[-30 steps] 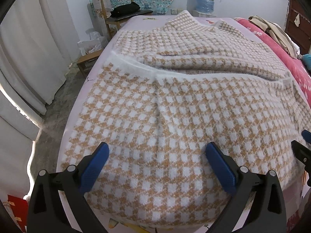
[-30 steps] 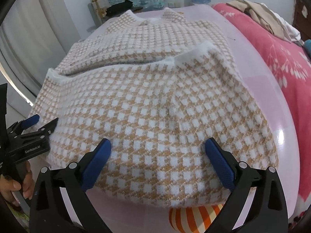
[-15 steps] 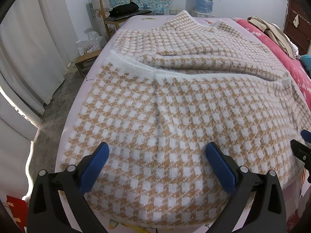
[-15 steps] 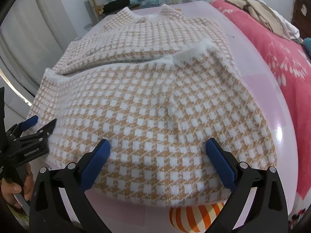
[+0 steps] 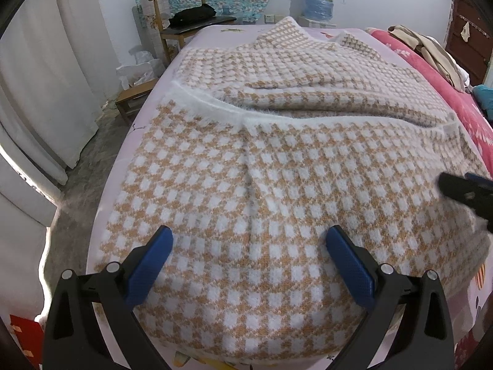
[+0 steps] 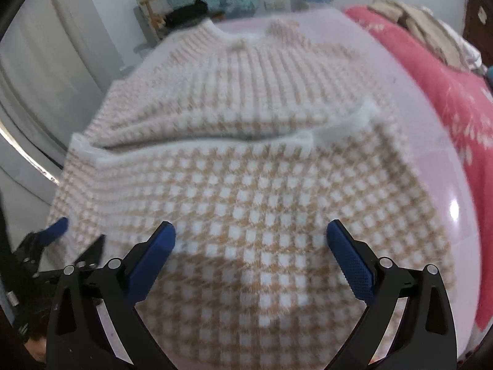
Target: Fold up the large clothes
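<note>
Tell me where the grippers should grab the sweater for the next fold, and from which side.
Probably the near folded edge of the sweater, one corner each: left gripper at the near-left corner, right gripper at the near-right. Come in low from the near side. Both hover open over that edge, which lies flat on the bed, hem band folded up mid-body.

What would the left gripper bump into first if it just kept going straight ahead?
Most likely the checked sweater spread on the bed: the left gripper points over its folded lower half with jaws open. Its height above the fabric is unclear.

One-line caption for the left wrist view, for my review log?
Open left gripper above the near fold of a tan-and-white checked sweater on a pink bed, right gripper alongside.
</note>
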Available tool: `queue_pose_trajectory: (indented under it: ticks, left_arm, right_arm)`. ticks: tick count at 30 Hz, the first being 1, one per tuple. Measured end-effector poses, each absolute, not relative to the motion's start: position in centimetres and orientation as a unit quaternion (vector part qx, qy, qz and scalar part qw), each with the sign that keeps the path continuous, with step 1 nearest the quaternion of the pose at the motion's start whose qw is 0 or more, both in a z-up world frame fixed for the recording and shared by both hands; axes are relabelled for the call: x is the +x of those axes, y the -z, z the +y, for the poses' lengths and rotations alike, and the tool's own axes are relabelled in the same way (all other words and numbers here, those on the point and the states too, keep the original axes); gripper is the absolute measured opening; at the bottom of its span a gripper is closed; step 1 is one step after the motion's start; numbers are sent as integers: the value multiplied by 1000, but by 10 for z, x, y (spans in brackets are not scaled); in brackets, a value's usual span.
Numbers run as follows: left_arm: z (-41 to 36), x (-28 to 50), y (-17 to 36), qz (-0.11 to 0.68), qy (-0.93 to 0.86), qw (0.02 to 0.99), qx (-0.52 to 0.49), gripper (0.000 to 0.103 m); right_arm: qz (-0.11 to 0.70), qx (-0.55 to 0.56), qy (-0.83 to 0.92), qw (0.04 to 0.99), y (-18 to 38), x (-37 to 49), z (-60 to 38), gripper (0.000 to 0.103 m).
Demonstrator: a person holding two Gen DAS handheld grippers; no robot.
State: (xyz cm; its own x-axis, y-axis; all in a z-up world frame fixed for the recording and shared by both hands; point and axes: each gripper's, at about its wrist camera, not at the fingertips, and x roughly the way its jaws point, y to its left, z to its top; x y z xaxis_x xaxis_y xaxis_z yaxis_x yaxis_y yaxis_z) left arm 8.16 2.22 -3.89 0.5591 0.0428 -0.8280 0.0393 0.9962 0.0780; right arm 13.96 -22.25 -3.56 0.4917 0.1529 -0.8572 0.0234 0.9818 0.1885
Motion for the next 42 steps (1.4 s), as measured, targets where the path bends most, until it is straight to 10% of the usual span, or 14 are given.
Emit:
queue_pose_trajectory:
  ticks: [42]
  left_arm:
    - [23,86,40,483,21,875,32,99]
  right_arm:
    - [498,108,-32,860,36,140,-226,95]
